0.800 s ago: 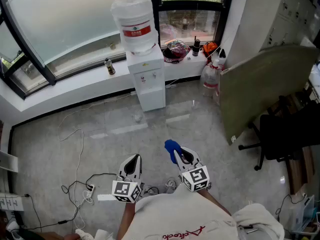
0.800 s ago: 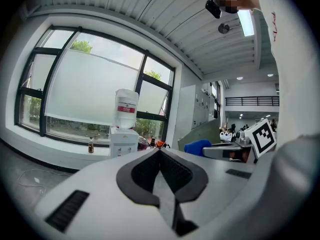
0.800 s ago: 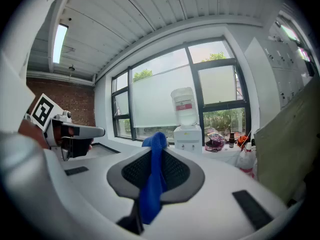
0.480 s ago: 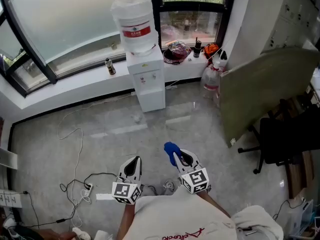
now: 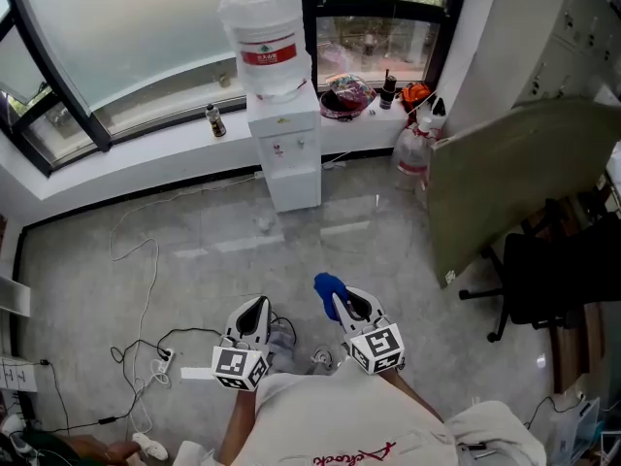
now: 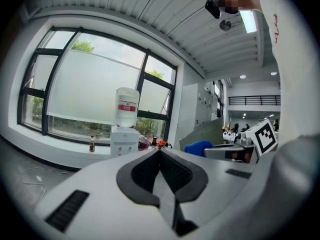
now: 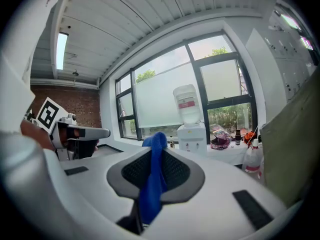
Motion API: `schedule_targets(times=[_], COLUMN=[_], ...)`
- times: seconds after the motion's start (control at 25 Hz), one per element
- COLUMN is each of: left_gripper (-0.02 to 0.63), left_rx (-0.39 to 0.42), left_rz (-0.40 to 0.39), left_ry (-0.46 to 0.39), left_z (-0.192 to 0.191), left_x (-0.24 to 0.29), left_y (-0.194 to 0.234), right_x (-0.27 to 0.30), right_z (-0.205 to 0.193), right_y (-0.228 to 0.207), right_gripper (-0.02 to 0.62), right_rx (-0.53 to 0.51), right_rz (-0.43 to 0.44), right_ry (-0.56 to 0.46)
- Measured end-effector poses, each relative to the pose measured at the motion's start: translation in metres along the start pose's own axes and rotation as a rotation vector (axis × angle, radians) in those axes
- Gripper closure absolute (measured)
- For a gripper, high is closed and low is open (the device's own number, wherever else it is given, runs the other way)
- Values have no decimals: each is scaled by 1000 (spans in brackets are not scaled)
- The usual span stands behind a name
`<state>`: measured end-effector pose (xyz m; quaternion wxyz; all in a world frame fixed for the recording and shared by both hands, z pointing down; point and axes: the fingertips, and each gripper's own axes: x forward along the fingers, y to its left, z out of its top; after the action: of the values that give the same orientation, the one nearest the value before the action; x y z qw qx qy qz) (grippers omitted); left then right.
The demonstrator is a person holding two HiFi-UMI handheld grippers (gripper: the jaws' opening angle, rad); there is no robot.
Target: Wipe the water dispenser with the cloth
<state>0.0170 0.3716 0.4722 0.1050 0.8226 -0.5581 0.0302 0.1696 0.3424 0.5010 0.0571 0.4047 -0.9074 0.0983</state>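
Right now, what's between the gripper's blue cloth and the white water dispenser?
Only bare grey floor, the head view shows, from the blue cloth to the white water dispenser.

Nothing legible anywhere. Red label (image 5: 267, 53) with white print on the bottle (image 5: 260, 17) atop the water dispenser (image 5: 288, 158), too small to read. Red cursive lettering (image 5: 354, 452) on the person's white shirt, cut off at the edge, unreadable. Black-and-white square markers on the cubes of the left gripper (image 5: 255, 309) and right gripper (image 5: 347, 304): patterns only, no letters or digits.
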Motion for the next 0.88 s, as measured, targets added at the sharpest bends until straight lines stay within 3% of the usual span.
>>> schedule_targets(times=[0.44, 0.88], left_gripper=[595, 595], left_rx=[13, -14], left_rz=[-9, -70], left_ry=[-30, -10], left_z=[22, 35], left_x=[52, 150], left_y=[44, 146], right_x=[52, 187], right_z=[13, 32], right_y=[-24, -54], right_gripper=[538, 538], right_rx=[-6, -7], right_rz=[-5, -38], right_ry=[-4, 19])
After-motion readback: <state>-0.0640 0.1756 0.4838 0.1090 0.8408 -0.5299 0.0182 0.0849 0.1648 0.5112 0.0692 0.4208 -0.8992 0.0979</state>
